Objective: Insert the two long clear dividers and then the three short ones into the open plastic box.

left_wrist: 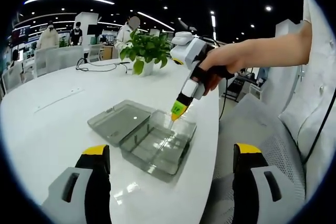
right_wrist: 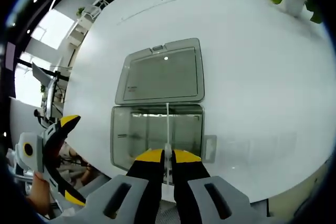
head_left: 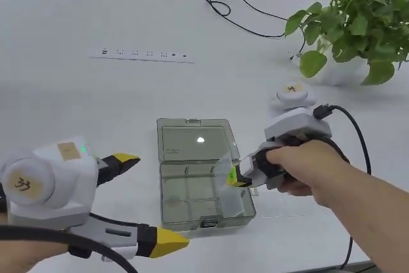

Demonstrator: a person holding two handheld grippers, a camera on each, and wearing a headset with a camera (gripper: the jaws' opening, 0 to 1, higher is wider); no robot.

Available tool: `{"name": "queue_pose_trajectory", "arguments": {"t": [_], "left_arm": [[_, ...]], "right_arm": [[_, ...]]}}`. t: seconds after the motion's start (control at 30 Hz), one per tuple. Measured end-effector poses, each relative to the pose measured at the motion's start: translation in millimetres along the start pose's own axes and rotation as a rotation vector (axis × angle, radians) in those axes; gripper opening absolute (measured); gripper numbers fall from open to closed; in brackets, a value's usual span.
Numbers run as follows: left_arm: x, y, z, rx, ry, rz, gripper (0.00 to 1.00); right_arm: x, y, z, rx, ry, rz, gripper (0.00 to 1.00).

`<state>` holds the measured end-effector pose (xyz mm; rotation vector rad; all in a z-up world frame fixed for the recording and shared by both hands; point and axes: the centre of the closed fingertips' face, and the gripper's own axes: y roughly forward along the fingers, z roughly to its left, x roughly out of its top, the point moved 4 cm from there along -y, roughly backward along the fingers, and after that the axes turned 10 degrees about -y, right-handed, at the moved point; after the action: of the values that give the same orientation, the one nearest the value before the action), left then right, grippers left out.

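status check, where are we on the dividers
Right gripper shut on a clear divider, held upright over the open plastic box. Left gripper open, off to the box's left. Nothing blocking the box.

Head view down, left gripper view low and sidelong, right gripper view close above, box (head_left: 185, 190) common to all.

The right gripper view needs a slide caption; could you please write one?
Right gripper, shut on a clear divider, holds it edge-on at the open plastic box.
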<state>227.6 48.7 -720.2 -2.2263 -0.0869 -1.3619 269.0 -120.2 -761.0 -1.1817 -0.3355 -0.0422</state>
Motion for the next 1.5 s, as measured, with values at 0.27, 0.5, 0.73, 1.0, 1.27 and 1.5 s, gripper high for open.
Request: {"name": "queue_pose_trajectory", "arguments": {"t": [0.27, 0.5, 0.73, 1.0, 1.27, 1.5], "left_arm": [[0.2, 0.4, 0.4, 0.001, -0.007, -0.003, 1.0], [0.5, 0.7, 0.1, -0.001, -0.008, -0.003, 1.0], [0.0, 0.7, 0.8, 0.0, -0.01, -0.002, 0.99], [-0.4, 1.4, 0.7, -0.003, -0.014, -0.003, 0.99], [-0.9, 1.3, 1.5, -0.001, -0.017, -0.002, 0.98], [-2.3, 1.6, 1.1, -0.002, -0.017, 0.001, 0.98]], "right_arm": [[-0.8, 0.9, -1.3, 0.001, 0.001, -0.003, 0.07], [2.5, 1.2, 0.1, -0.001, -0.002, 0.0, 0.07], [3.9, 0.5, 0.2, -0.004, -0.009, 0.003, 0.07], [5.3, 1.0, 0.1, -0.003, -0.015, 0.005, 0.07], [4.6, 2.5, -0.9, -0.003, -0.015, 0.007, 0.07], [4.9, 3.4, -1.7, -0.006, -0.027, 0.009, 0.07]]}}
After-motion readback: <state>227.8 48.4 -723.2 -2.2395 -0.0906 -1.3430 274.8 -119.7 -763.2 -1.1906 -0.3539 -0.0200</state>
